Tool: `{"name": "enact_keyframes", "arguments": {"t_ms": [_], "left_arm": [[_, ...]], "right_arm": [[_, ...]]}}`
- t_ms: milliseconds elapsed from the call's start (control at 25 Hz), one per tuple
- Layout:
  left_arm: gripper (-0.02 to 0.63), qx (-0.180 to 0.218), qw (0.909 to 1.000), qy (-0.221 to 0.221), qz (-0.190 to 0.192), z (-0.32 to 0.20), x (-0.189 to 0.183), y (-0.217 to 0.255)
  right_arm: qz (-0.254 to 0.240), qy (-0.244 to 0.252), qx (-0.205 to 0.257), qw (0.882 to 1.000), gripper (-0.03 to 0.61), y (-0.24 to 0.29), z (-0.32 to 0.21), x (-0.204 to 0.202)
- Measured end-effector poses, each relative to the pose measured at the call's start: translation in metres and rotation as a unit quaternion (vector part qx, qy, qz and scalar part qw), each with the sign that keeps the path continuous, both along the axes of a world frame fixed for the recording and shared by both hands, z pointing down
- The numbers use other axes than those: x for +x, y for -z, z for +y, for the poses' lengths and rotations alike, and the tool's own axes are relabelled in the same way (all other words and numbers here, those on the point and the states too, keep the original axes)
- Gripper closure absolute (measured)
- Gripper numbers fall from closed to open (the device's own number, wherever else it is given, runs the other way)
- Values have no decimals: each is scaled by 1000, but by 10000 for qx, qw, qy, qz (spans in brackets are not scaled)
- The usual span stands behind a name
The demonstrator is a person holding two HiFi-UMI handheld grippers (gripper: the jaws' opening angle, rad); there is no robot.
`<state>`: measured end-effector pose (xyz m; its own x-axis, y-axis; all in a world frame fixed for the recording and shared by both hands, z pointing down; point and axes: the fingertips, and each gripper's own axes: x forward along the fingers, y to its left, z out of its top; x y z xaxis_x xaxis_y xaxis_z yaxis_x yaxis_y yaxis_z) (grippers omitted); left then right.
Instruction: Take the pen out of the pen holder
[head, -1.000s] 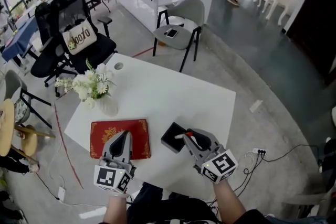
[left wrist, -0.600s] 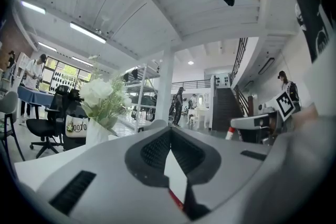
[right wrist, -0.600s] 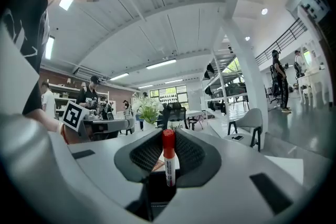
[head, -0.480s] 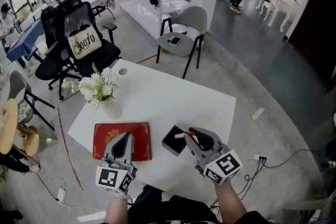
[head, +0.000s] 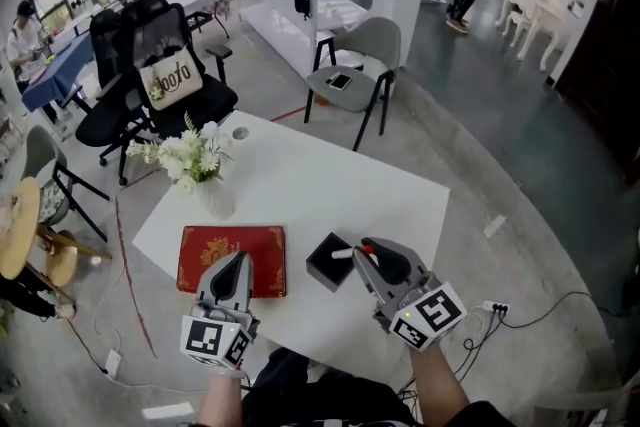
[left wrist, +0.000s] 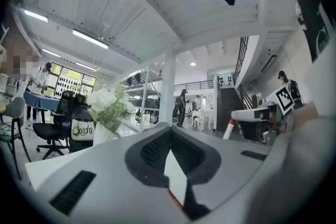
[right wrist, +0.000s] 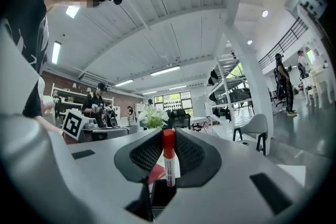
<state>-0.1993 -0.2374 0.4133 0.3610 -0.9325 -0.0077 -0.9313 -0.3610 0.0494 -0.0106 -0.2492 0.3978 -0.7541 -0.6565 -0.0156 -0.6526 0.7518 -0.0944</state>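
On the white table (head: 320, 180) stands a black pen holder (head: 328, 262), also visible low between the jaws in the right gripper view (right wrist: 161, 192). My right gripper (head: 360, 255) hangs just right of the holder and is shut on a white pen with a red cap (right wrist: 168, 157), which stands upright between the pads. In the head view the pen (head: 346, 254) pokes out toward the holder's top. My left gripper (head: 237, 262) hovers over a red box (head: 200, 253), its jaws closed to a point with nothing in them (left wrist: 171, 150).
A vase of white flowers (head: 195, 163) stands at the table's far left corner. Behind the table are a grey chair (head: 355, 80) with a phone on it and black office chairs (head: 160, 85). People stand in the background.
The right gripper has risen a little with the pen in its jaws. The left gripper has barely shifted over the red box. The head view has drifted slightly.
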Motion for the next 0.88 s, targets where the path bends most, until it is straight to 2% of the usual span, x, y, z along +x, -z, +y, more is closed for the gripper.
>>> {"name": "enact_keyframes", "arguments": {"t_ms": [880], "left_arm": [[609, 155, 9989, 445, 34, 65, 24, 3]], "right_arm": [[25, 299, 147, 9994, 503, 8, 46, 32]]}}
